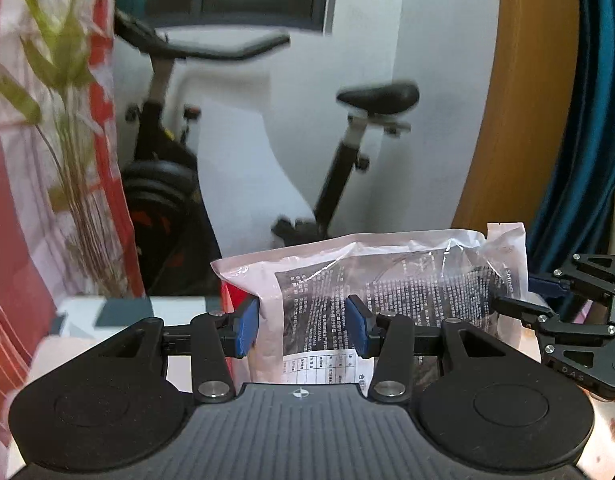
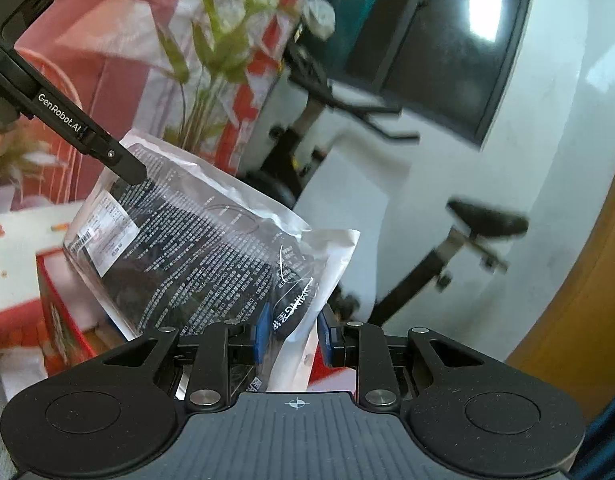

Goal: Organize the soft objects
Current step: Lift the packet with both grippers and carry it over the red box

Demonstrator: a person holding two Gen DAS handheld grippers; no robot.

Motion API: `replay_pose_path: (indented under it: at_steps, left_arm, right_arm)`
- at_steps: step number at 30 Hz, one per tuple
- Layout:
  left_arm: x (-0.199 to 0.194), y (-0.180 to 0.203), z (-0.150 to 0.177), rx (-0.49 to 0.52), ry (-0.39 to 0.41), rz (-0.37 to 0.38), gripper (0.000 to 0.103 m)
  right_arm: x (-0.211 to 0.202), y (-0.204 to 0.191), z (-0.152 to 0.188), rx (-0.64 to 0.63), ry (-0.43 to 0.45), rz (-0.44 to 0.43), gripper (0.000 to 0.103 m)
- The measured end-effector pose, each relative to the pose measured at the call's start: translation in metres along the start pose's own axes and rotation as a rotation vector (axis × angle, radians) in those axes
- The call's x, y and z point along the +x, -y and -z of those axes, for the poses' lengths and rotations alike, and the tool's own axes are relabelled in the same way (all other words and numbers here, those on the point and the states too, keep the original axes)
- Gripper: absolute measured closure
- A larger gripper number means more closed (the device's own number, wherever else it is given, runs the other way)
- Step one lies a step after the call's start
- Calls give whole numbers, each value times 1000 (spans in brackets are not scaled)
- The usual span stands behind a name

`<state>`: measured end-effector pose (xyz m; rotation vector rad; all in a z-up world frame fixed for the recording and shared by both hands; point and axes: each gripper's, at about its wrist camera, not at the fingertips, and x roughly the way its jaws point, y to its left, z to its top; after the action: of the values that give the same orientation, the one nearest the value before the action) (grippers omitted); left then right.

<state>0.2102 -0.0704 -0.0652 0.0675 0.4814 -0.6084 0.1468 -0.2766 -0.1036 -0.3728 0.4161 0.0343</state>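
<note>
A clear plastic bag (image 1: 387,280) with printed text and a dark soft item inside is held up in the air between both grippers. My left gripper (image 1: 303,326) has its blue pads (image 1: 245,330) closed on the bag's left part. My right gripper (image 2: 293,334) is shut on the other end of the bag (image 2: 211,248), near a white label. The right gripper also shows in the left wrist view (image 1: 519,300) at the bag's right edge. The left gripper's finger shows in the right wrist view (image 2: 119,160) on the bag's upper corner.
A red open box (image 2: 59,316) sits below the bag on a white surface (image 2: 15,248). A plant (image 1: 67,140) stands at left in front of a red and white cloth. An exercise bike (image 1: 347,152) stands behind against a white wall. A wooden panel (image 1: 519,100) is at right.
</note>
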Motion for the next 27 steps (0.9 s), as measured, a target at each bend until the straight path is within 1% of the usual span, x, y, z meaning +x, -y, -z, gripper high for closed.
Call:
replay_pose_path:
  at_steps: [2,3,6,9,12,15,18,20,21,22,24,25,27]
  left_arm:
    - [18,3,7,12,-42,-9,54]
    - [27,4,11,11,-57,-3,54]
    - [41,1,20,0,-97,18,54]
    - [45,3,24,18,-95,38,54]
    - [46,3,19,17,-103,57,54]
    - [47,0,15,-12,-115,103,54]
    - [45,-1,15,-2,-99,136,54]
    - [50,-4,21,-22,-140,144,55]
    - [55,-8,25,-40,-176,142,55]
    - [60,-13,31,-70,-225,138,55]
    - [67,-22,43,-143,-326,157,55]
    - [68,-24,50,-159,-356,166,55]
    - [67,-25,58,-149,-393,163,55]
  right_arm:
    - [10,0,16,44,-50,-38,80]
    - [13,-1,22,49,-68,-42,82]
    - [18,-1,34,71,-89,-52,82]
    - [19,6,36,124,-89,-57,83]
    - [16,15,37,144,-68,-32,83]
    - [9,25,41,167,-53,-44,82]
    - [8,24,45,169,-72,-86,82]
    - [5,19,46,160,-79,-109,82]
    - [5,17,46,155,-84,-123,82]
    - [4,16,46,152,-89,-132,82]
    - [4,15,46,167,-101,-157,82]
    - [5,15,44,180,-107,-166,82]
    - [9,16,42,218,-126,-188,82]
